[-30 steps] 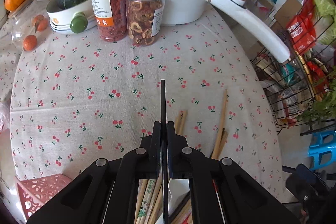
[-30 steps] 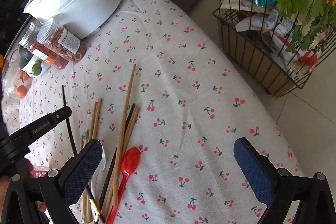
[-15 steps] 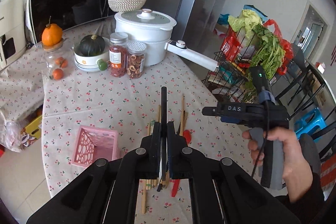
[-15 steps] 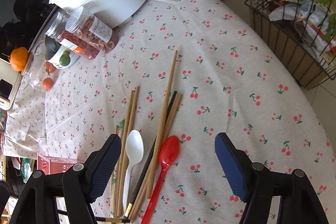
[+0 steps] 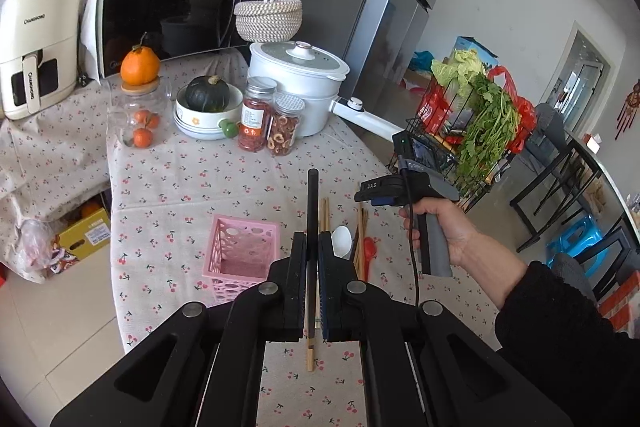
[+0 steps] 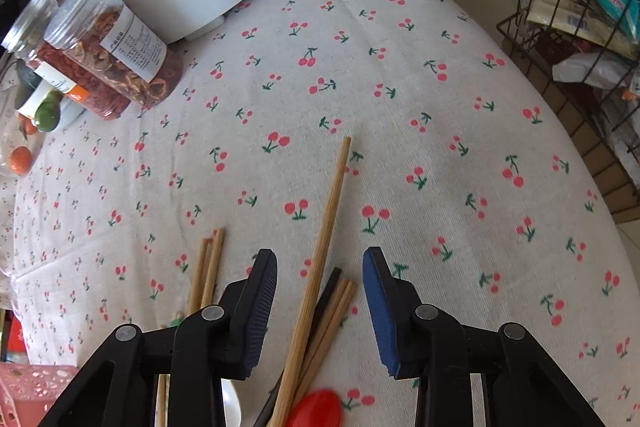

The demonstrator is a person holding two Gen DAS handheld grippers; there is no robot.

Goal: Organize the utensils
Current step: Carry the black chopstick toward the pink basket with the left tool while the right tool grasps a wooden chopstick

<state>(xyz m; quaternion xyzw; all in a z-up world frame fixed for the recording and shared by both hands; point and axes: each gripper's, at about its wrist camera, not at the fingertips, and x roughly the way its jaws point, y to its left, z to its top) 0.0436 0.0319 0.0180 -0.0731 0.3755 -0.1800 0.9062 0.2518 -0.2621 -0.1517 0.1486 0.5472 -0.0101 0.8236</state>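
Your L gripper (image 5: pixel 313 263) clamps black chopstick (image 5: pixel 312 203) above pink basket (image 5: pixel 240 255); R gripper (image 6: pixel 320 307), marked "DAS", wide open, empty; "CHANGHONG" air fryer (image 5: pixel 38 43) far behind basket.

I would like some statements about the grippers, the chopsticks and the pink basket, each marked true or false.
1. The left gripper is shut on a black chopstick. True.
2. The right gripper is shut on a red spoon. False: it is open, above wooden chopsticks.
3. The pink basket already holds several chopsticks. False: no utensil shows inside it.
4. A white spoon lies beside the chopsticks on the tablecloth. True.
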